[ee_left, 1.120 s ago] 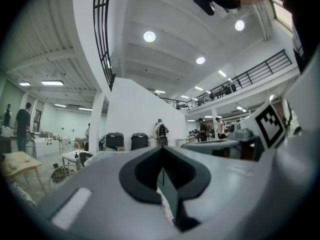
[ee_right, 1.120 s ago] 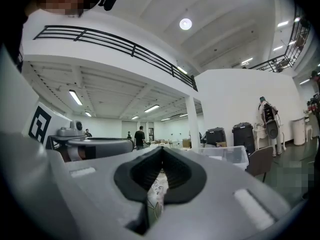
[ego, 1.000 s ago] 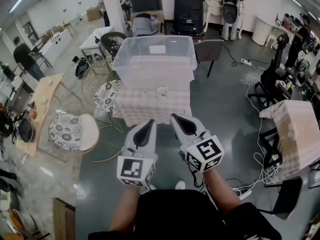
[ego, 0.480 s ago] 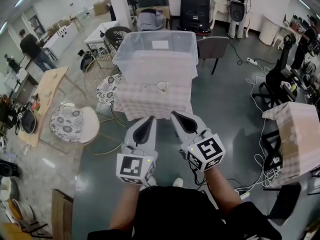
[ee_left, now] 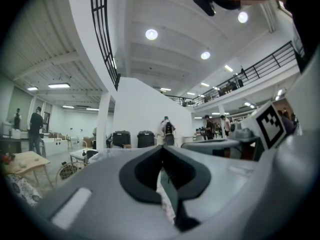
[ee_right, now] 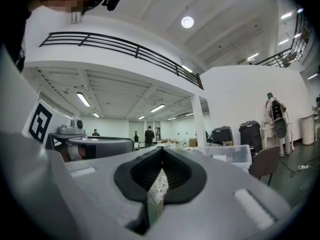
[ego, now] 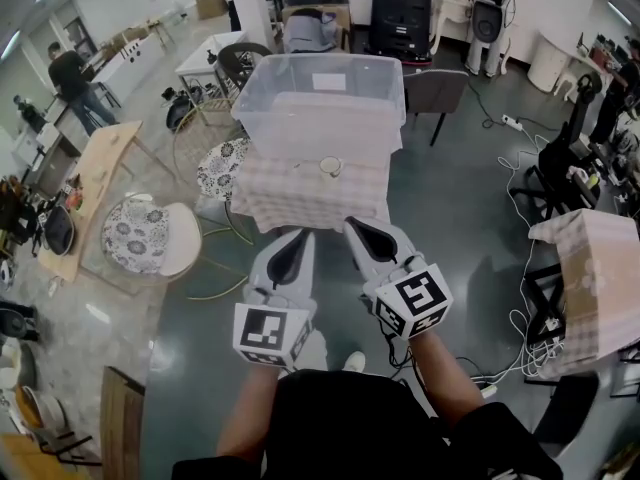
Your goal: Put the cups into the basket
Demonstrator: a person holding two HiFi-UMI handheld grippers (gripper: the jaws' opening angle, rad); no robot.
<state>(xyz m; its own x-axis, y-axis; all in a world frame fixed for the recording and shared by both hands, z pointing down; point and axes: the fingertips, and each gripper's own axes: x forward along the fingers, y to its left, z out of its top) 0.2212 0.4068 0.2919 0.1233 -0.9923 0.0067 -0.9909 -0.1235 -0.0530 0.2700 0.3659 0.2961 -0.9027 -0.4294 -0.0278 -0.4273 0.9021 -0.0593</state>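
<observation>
A small pale cup (ego: 328, 166) stands on a table with a checked cloth (ego: 290, 203). Behind the cup on the same table stands a large clear plastic bin (ego: 320, 103), which looks empty. My two grippers are held side by side in front of the table's near edge, well short of the cup. The left gripper (ego: 299, 237) is shut with nothing in it, and the left gripper view (ee_left: 161, 147) shows its pads meeting. The right gripper (ego: 352, 227) is also shut and empty, with its pads together in its own view (ee_right: 161, 148).
Two chairs with floral cushions (ego: 138, 246) (ego: 218, 168) stand left of the table, beside a wooden table (ego: 92, 190). A second checked table (ego: 590, 263) and floor cables (ego: 525, 183) are at the right. A grey chair (ego: 436, 90) stands beyond the bin. A person (ego: 70, 73) stands far left.
The head view has shifted slightly, so the table and bin sit a little higher in the picture. Both grippers remain shut and side by side.
</observation>
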